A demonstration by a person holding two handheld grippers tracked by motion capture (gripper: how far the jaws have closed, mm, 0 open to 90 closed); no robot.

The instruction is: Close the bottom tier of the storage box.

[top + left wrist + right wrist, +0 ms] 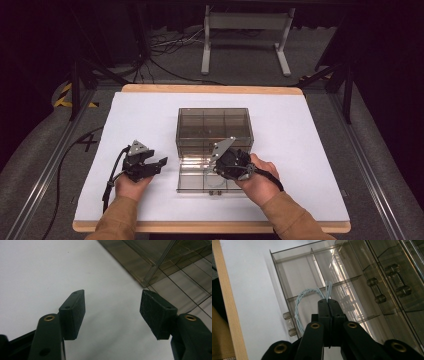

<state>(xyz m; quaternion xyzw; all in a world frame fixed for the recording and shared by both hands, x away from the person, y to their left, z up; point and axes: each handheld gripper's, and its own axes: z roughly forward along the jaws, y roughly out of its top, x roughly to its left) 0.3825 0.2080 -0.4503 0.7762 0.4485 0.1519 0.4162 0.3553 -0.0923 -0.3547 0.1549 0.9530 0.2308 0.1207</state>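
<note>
A smoky clear drawer box (215,127) stands mid-table, its bottom drawer (192,181) pulled out toward me. In the right gripper view the drawer (294,275) has several divided cells. My right gripper (328,301) is shut on a pale blue twisted cord (305,293), whose loop hangs down over a drawer cell. From above, that right gripper (220,167) hovers over the open drawer. My left gripper (159,165) is just left of the box, above the white mat. It is the left gripper (112,305) whose jaws stand wide apart and hold nothing, with the box's corner (160,255) ahead.
A white mat (125,125) covers the wooden table (210,89). The open drawer's knob handle (289,323) points at the table's near edge. Two shut drawers above show their own handles (377,291). A white frame stand (245,40) is on the floor beyond the table.
</note>
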